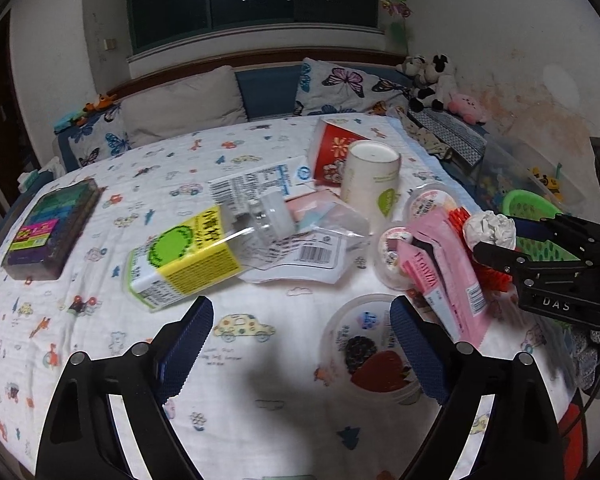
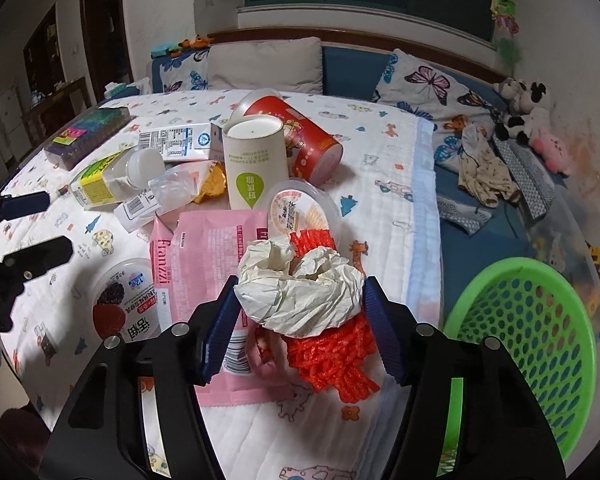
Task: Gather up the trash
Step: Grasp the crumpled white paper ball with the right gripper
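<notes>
A crumpled white paper ball (image 2: 300, 288) is held between the jaws of the right gripper (image 2: 300, 308), closed onto it from both sides; it is creased, roughly round, w/ a hollow at its top. In the left wrist view the same ball (image 1: 489, 229) is seen at 3 o'clock, pinched at the tip of the right gripper (image 1: 496, 240), lifted above the bedspread.

Directly under the ball lies a red mesh net (image 2: 332, 356), spread toward 6 o'clock, and touching it at 9 o'clock a pink Franzzi wrapper (image 2: 204, 252) lies flat. At 12 o'clock from the ball a lidded plastic cup (image 2: 304, 208) is tilted, and beyond it a white paper tube (image 2: 256, 160) stands upright, w/ a red can (image 2: 300, 136) lying on its side behind. Toward 10 o'clock a clear bag (image 2: 168, 192) and a yellow carton (image 2: 96, 180) lie in a loose pile.

The left gripper (image 1: 300, 332) is held low over the bedspread (image 1: 100, 360), jaws wide apart w/ nothing between them; a fruit yogurt cup (image 1: 364, 356) lies just beside its right finger. A dark box (image 1: 48, 232) sits well apart at 9 o'clock.

A green basket (image 2: 540, 340) is seen at 3–4 o'clock in the right wrist view, past the bedspread's edge. Bare bedspread is left at 1–2 o'clock of the ball, betw. the cup and the edge. Pillows (image 2: 260, 64) and plush toys (image 2: 528, 116) line the far side.
</notes>
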Action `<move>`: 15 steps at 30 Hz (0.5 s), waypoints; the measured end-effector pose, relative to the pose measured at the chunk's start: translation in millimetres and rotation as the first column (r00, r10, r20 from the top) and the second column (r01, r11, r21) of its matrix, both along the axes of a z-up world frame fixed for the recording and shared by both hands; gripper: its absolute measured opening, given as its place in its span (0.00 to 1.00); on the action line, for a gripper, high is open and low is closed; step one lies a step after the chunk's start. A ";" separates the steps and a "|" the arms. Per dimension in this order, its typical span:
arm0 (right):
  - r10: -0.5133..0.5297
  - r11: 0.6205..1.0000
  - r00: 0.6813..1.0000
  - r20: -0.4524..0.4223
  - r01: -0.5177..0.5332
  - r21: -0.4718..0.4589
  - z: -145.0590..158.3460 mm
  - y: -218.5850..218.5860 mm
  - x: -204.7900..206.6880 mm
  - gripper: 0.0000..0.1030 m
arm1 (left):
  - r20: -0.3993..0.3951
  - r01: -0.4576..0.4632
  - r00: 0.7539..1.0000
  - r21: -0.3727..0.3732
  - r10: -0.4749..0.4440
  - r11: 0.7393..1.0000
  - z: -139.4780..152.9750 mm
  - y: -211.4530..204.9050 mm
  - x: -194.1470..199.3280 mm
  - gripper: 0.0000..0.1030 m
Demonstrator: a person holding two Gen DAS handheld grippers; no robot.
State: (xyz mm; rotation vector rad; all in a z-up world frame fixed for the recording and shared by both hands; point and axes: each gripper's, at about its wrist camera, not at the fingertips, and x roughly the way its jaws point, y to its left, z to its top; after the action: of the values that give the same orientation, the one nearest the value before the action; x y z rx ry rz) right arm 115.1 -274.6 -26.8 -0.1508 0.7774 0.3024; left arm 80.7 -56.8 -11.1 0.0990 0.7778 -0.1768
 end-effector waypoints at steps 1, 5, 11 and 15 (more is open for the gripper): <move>-0.001 1.000 1.000 0.005 0.001 -0.002 1.2 -0.3 -1.6 0.60 | -0.004 0.005 1.000 -0.003 -0.005 1.000 -0.8 -1.8 0.9 0.85; -0.013 1.000 1.000 0.027 0.013 -0.001 7.2 -1.5 -8.0 0.60 | -0.019 0.027 0.999 -0.021 -0.028 0.999 -3.3 -8.8 4.0 0.85; -0.029 0.999 0.998 0.058 0.028 0.020 18.3 -5.8 -19.9 0.60 | -0.050 0.045 0.998 -0.051 -0.047 0.998 -5.2 -15.2 7.8 0.76; -0.049 0.998 0.996 0.080 0.045 0.050 28.0 -12.2 -30.5 0.60 | -0.059 0.060 0.996 -0.076 -0.065 0.995 -6.4 -18.3 8.2 0.73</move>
State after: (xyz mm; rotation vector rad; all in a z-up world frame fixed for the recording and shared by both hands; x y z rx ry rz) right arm 84.6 -286.8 1.2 -0.0986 0.6913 0.2681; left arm 88.9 -75.2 -17.5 0.0478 0.8288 -0.2690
